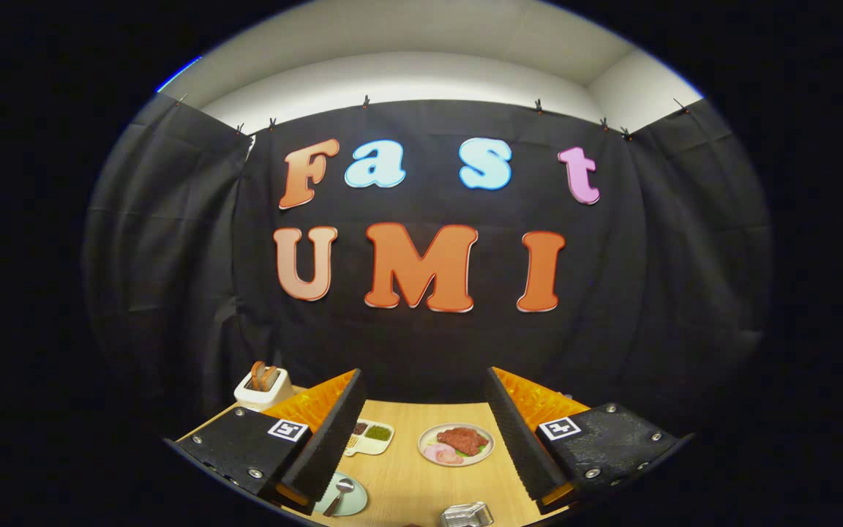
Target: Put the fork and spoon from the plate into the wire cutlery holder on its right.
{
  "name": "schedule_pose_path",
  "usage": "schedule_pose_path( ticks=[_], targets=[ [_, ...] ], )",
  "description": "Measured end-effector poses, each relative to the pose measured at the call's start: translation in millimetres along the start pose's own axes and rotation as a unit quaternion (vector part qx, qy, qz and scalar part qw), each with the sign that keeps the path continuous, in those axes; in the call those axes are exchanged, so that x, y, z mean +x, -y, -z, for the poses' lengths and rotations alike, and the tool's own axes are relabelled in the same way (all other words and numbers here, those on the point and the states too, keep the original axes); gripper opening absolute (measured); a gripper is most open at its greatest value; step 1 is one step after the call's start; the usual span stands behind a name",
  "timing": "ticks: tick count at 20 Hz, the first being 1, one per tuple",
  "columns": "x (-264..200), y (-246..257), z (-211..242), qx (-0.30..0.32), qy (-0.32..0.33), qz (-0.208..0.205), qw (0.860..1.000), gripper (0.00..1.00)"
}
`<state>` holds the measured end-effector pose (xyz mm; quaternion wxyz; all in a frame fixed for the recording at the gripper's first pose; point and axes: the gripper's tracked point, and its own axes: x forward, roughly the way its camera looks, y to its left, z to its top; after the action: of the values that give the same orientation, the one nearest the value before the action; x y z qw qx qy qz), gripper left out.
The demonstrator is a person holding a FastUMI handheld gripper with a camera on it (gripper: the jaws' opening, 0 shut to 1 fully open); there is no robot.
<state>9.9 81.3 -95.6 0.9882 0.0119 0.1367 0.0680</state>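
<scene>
My gripper (421, 410) is open, held high above the wooden table (407, 476), with nothing between its fingers. Down by the left finger lies a pale green plate (352, 501) with a spoon (341, 492) resting on it; part of the plate is hidden behind that finger, and I cannot make out the fork. The wire cutlery holder (467, 514) stands to the right of the plate, between the two fingers and close to the near table edge.
A round plate of meat and ham (456, 443) sits between the fingers farther back. A small divided tray of condiments (370, 436) lies beside the left finger. A white toaster with toast (263, 386) stands at the table's far left corner.
</scene>
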Motion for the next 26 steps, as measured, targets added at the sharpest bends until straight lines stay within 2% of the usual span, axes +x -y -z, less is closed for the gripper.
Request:
schedule_pose_path(
  ticks=[5,8,12,17,26],
  targets=[
    [18,-53,64,0.003,-0.097,-0.051,0.994,0.99],
    [30,-77,126,-0.01,-0.194,-0.06,0.979,0.99],
    [26,-101,199,-0.012,-0.314,-0.077,0.946,0.99],
    [12,-123,274,0.005,-0.441,-0.084,0.894,0.99],
    [9,-151,365,0.008,-0.569,-0.087,0.818,0.94]
  ],
)
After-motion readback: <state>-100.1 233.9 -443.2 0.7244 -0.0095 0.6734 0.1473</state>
